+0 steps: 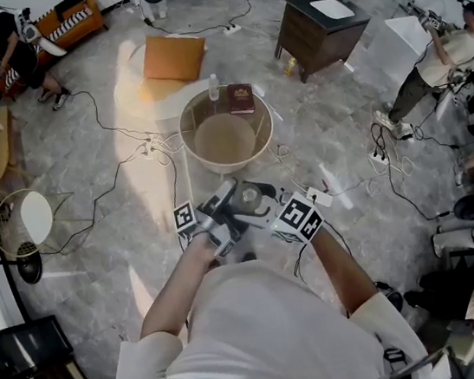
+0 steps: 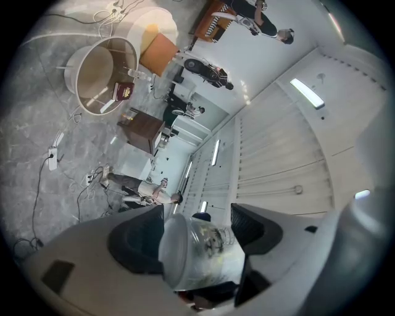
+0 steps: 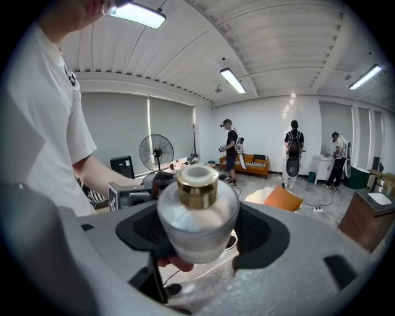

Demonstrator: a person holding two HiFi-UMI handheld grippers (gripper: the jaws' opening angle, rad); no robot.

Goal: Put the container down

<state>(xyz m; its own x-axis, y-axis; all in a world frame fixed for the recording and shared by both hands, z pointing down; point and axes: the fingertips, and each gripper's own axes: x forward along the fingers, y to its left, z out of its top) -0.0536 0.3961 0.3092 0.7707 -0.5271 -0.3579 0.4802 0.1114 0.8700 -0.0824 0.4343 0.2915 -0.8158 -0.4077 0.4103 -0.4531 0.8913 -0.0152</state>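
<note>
Container: a frosted glass bottle [image 3: 197, 216] with a rounded body and a gold metal collar, held in the air between the two grippers. It is on the person's side of the round surface and well apart from it.
Landmark: a round cream surface [image 1: 194, 111] with a raised rim and a brown top, standing on the grey marble floor [image 1: 96, 248].
Right side: the right gripper [image 3: 197, 208] has its jaws wide. Both dark pads lie against the sides of the frosted glass bottle's body, and the gold collar points up and away from this gripper's camera.
Left side: the left gripper [image 2: 196, 213] meets the bottle from the opposite side. Its jaws are also wide, with the bottle filling the gap between the pads. Its camera sees the bottle base-first.
Grippers together: in the head view they face each other nose to nose. Their marker cubes are turned outward and the bottle sits where they meet.
On the round surface: a dark red book [image 1: 240, 98] lies at the far rim, and a small clear bottle [image 1: 213, 86] stands just beside it.
Beyond the round surface: an orange square cushion [image 1: 173, 57] lies farther from the person. A dark brown wooden cabinet [image 1: 312, 38] with a white basin on top stands farther off to the right.
Around the round surface: black and white cables [image 1: 120, 170] trail over the floor.
Person: a white T-shirt [image 1: 265, 329] fills the lower middle of the head view, and both bare forearms reach toward the round surface.
</note>
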